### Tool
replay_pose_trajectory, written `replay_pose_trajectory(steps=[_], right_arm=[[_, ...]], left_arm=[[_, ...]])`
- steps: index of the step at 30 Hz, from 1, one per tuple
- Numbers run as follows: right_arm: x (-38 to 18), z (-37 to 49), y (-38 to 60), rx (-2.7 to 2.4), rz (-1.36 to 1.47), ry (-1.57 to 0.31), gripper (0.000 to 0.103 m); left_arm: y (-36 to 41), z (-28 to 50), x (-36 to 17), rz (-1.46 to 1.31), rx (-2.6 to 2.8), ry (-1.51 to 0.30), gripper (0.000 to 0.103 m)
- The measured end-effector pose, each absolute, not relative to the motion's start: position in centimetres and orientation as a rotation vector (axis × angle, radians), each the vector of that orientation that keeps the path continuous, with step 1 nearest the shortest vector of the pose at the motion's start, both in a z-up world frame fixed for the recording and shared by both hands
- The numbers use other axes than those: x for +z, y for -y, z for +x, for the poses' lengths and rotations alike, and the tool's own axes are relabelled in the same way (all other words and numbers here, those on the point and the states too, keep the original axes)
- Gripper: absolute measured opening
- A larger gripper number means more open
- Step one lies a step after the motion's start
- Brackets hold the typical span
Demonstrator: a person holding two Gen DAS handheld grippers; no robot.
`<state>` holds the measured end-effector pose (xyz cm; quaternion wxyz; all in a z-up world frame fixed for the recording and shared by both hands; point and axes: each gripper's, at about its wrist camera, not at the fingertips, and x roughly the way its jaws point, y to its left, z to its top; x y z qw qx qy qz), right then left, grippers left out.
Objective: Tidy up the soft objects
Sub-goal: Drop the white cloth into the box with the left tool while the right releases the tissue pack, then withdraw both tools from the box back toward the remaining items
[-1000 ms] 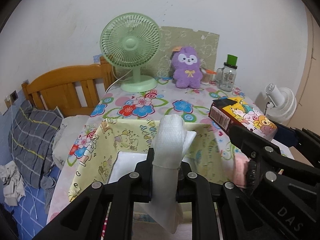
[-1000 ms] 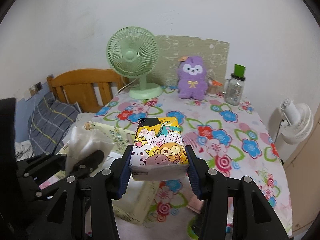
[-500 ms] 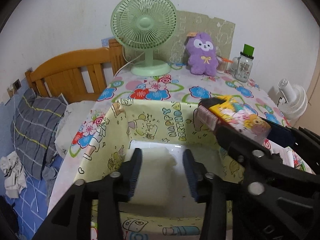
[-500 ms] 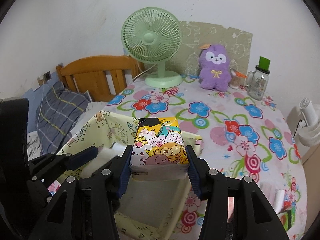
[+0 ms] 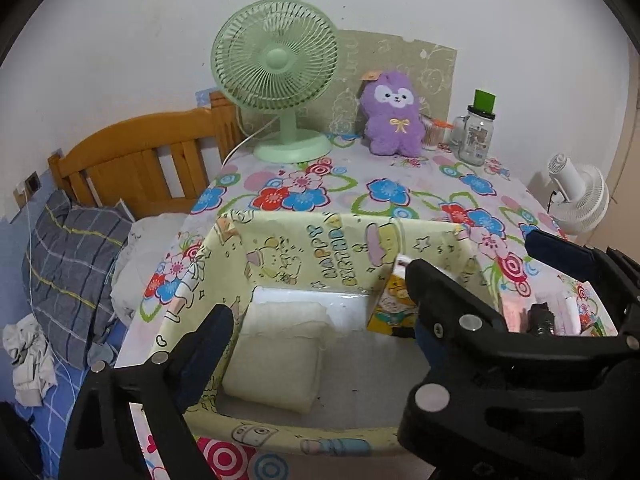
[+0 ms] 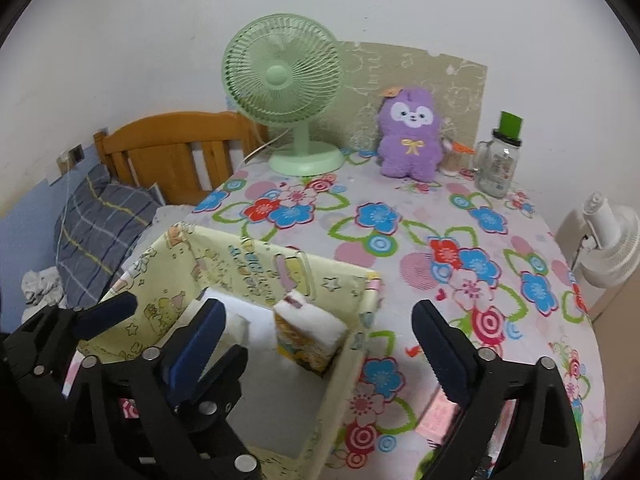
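Note:
A yellow "Happy Birthday" box (image 5: 320, 240) stands on the flowered tablecloth. A white tissue pack (image 5: 276, 360) lies flat on its floor, at the left. A cartoon-printed tissue pack (image 5: 390, 308) leans on end near the right wall. My left gripper (image 5: 318, 292) hovers over the box, jaws opening, with no pad touching anything. In the right wrist view my right gripper (image 6: 318, 308) is above the box (image 6: 256, 264) too, jaws opening wide. The cartoon pack (image 6: 308, 332) sits loose below them. One of the left gripper's fingers (image 6: 108, 314) shows at the left.
At the table's back stand a green fan (image 5: 276, 60), a purple plush (image 5: 394, 116) and a glass jar with a green lid (image 5: 478, 136). A wooden headboard (image 5: 132, 160) and a grey pillow (image 5: 72, 264) are left; a white fan (image 5: 580, 196) is right. A pink packet (image 6: 436, 412) lies beside the box.
The left gripper let go of the white pack, which now lies in the box. The right gripper opened and the cartoon pack dropped into the box. Both grippers came closer over the box.

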<state>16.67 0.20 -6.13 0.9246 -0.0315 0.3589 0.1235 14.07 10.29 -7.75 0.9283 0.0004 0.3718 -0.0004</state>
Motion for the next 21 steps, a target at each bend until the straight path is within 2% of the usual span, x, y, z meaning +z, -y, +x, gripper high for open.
replay_pose_trajectory(steps=[12,21], right_arm=[[-4.3,14.9,3.4,0.187,-0.049,-0.732,0.098],[-2.7,12.6,6.0,0.176,-0.04,-0.703,0.098]], left_arm=[[-7.2,12.6,-5.8,0.011,-0.058,-0.74,0.103],[-4.8,10.4,-4.3,0.021,-0.062,-0.711,0.103]])
